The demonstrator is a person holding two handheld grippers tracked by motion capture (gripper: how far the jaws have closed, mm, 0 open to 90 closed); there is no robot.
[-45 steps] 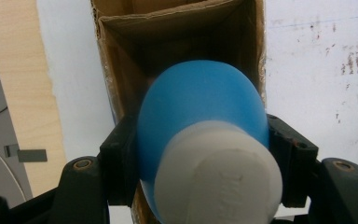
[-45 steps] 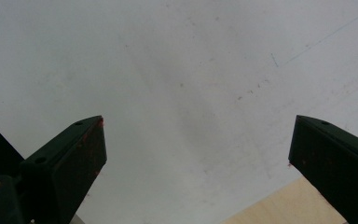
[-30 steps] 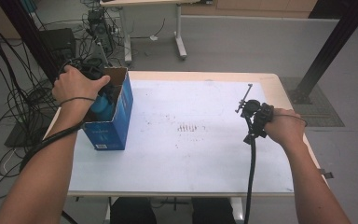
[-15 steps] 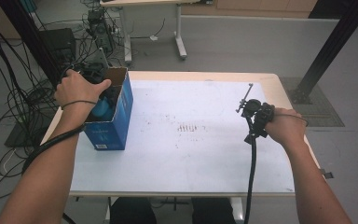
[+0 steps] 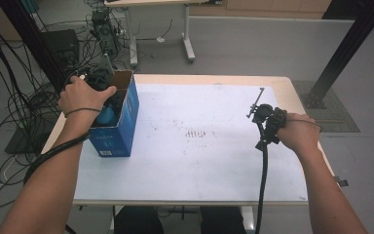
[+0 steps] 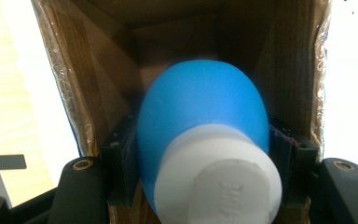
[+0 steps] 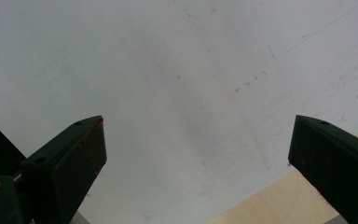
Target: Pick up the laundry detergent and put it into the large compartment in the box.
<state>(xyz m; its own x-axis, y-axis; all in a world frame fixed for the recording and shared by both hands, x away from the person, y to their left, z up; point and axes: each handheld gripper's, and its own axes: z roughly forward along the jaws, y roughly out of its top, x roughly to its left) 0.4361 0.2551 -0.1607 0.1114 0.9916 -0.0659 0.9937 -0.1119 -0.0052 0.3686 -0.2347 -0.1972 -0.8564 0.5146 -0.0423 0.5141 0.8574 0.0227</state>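
A blue cardboard box (image 5: 121,126) stands open-topped at the table's left side. My left gripper (image 5: 102,100) reaches down into it, shut on a blue egg-shaped object with a white base (image 6: 205,140); its jaws press the object's two sides inside the brown box walls (image 6: 74,84). A bit of that blue object (image 5: 105,116) peeks out under my left hand. Over the right part of the white table sheet (image 5: 199,146) my right gripper (image 5: 259,105) is held open, jaws wide apart, nothing between them; only the white sheet (image 7: 191,93) lies beneath.
The table's wooden edge (image 7: 279,205) runs close to the right gripper. Cables (image 5: 14,107) and black equipment (image 5: 58,46) crowd the floor left of the table. A black post (image 5: 345,48) rises at the right, another desk's legs (image 5: 187,34) behind.
My left hand has shifted slightly at the box mouth with the blue object. The right gripper has stayed put.
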